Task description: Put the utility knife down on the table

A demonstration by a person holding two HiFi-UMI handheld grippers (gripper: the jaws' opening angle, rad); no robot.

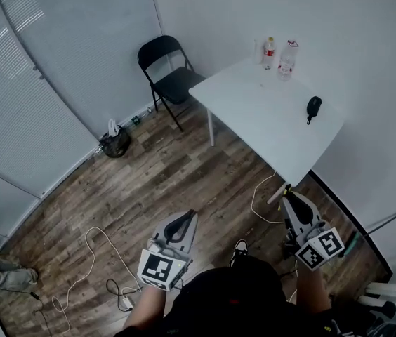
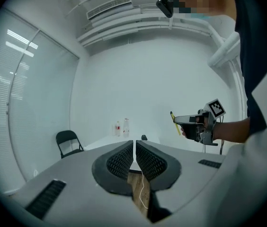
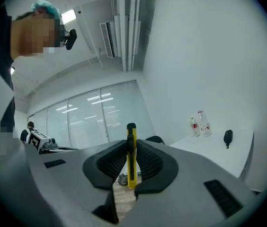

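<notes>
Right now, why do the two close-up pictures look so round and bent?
Left gripper view and right gripper view: fisheye lenses, dark round borders, curved walls; the yellow utility knife in the right gripper is in focus. Head view: milder bending, even soft light, no harsh shadows on the white table; the bottles look small and soft.

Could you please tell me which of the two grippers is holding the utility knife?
The right gripper: the yellow utility knife stands clamped between its fingers, while the left gripper has its fingers shut together on nothing.
</notes>
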